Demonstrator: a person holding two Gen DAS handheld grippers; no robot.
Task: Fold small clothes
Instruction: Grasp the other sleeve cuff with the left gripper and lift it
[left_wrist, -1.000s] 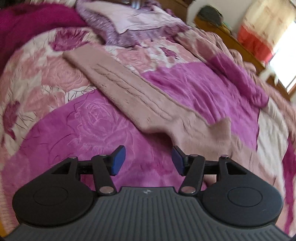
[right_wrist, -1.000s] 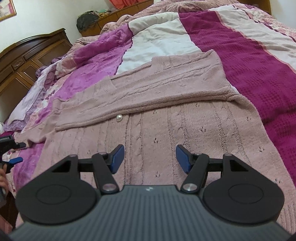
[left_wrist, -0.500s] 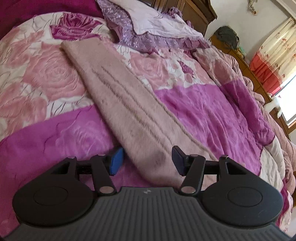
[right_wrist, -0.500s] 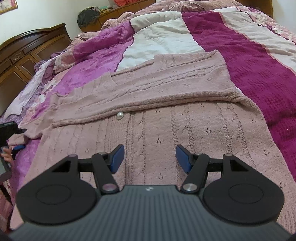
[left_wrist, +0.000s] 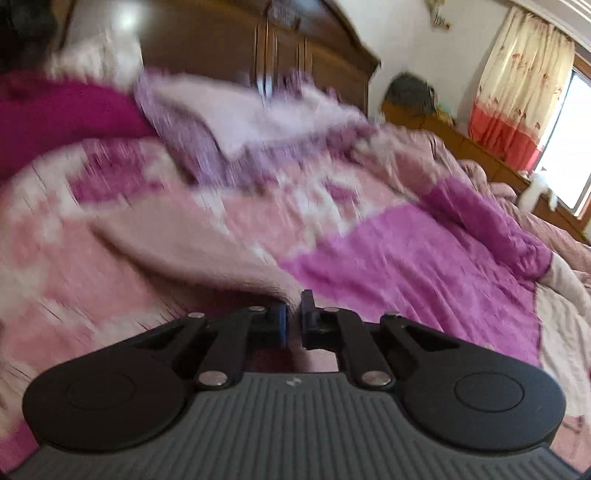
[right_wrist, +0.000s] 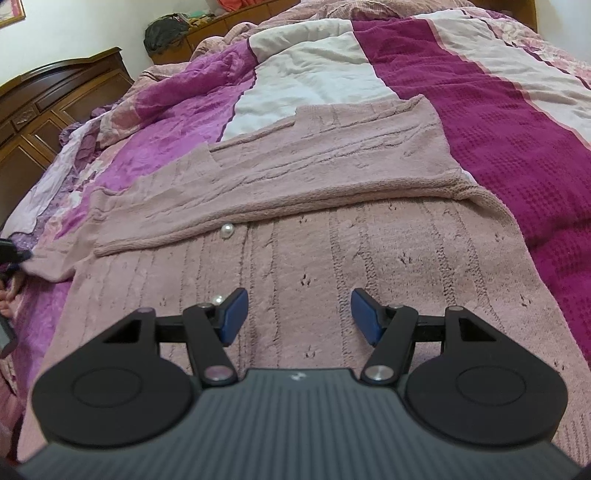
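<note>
Pink knit cardigan sleeve (left_wrist: 192, 247) smeared by motion blur, far floral quilt (left_wrist: 110, 184) blurred, left gripper (right_wrist: 11, 254) cut off at left edge.

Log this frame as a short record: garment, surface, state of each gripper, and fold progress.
garment: pink knit cardigan, pearl button showing
surface: quilted bed cover
left gripper: jaws shut on the sleeve, view blurred
right gripper: jaws open above the cardigan body, holding nothing
fold progress: one side already folded across the body
</note>
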